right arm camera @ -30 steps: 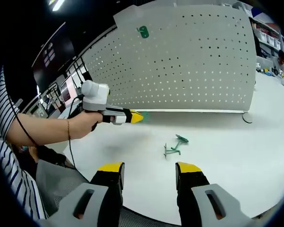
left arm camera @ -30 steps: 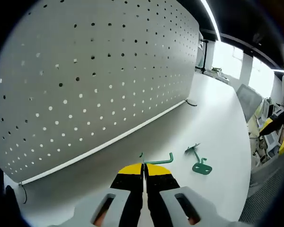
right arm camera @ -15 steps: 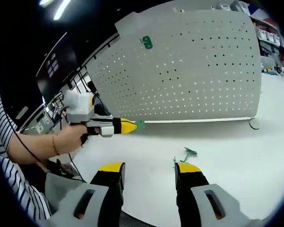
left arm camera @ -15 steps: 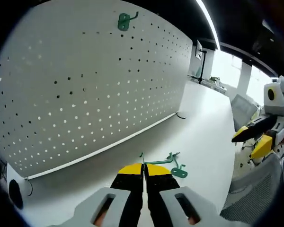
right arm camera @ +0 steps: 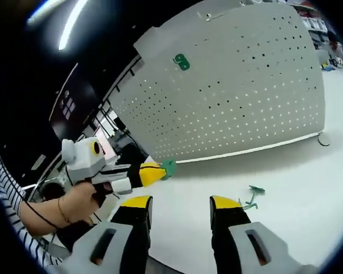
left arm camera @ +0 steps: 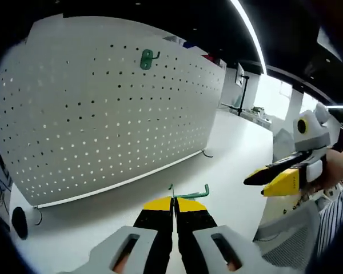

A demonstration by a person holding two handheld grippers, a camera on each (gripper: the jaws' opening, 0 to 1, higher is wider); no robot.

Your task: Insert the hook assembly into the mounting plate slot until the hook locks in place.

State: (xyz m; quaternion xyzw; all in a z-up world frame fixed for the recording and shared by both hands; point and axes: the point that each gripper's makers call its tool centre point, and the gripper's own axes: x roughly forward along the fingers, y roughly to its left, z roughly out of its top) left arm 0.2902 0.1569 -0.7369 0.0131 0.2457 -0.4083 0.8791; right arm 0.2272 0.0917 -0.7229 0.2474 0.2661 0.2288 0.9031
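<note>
Risk was slippage: left tongs (left arm camera: 174,204) pinched shut on the green hook (left arm camera: 190,194), far below the pegboard (left arm camera: 103,114); right tongs (right arm camera: 177,204) gaped empty.

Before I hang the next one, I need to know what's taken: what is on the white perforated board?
One green hook hangs near the top of the white perforated board. The remaining holes look free. Its back side is hidden.

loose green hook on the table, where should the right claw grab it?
Judging from the right gripper view, take the loose green hook by its thin wire shank, coming from above with the open right claw. It lies flat on the white table, so only the slim shank offers two opposing sides.
</note>
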